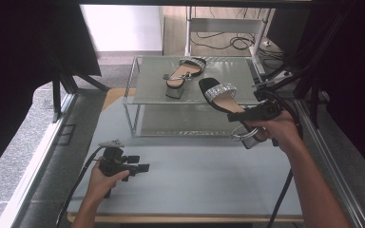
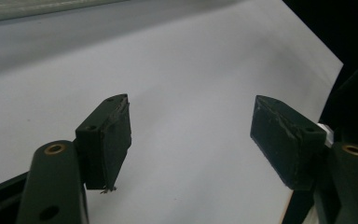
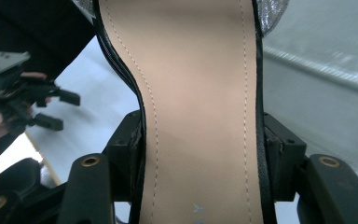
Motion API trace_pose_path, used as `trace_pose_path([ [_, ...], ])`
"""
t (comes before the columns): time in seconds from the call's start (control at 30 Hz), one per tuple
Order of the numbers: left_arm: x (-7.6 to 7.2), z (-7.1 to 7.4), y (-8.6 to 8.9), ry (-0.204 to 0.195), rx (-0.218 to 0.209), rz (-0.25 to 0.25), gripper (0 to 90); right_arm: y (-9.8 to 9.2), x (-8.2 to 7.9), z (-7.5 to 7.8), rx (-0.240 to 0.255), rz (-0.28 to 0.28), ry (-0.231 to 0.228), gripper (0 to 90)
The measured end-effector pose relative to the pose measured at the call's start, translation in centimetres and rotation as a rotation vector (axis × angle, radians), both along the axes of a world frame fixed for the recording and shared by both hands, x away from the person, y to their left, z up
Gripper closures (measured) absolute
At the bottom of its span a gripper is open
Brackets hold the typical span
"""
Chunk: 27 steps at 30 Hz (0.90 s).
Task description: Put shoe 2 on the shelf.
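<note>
From above, the right gripper (image 1: 252,115) carries a sandal (image 1: 223,97) just off the glass shelf's (image 1: 145,92) right front corner, beside its mate (image 1: 183,73); the left gripper (image 2: 191,140) gapes, idle; the right gripper view shows jaws pinching the insole's edges.

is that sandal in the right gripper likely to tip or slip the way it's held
Probably tail-heavy: the sandal has a chunky block heel behind the right gripper. The jaws press only its thin sole edges, so it could pivot. The sole looks stiff, holding its curve unsupported.
</note>
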<state>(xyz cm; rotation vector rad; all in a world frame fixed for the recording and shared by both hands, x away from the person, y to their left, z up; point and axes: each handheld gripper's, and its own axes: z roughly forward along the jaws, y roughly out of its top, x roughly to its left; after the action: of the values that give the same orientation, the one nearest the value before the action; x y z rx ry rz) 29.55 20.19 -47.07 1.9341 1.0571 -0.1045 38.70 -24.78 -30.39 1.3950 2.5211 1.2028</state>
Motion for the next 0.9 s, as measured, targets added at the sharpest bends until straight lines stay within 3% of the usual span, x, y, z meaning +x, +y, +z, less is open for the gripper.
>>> trace_pose_path([
  [0.23, -0.1, 0.2, -0.2, -0.007, 0.024, -0.002, 29.0, 0.1, 2.2, 1.0, -0.033, -0.054, -0.003, 42.4],
  [0.9, 0.0, 0.4, -0.3, -0.003, -0.002, -0.031, 29.0, 1.3, 8.9, 2.7, -0.062, -0.149, 0.023, 42.4],
])
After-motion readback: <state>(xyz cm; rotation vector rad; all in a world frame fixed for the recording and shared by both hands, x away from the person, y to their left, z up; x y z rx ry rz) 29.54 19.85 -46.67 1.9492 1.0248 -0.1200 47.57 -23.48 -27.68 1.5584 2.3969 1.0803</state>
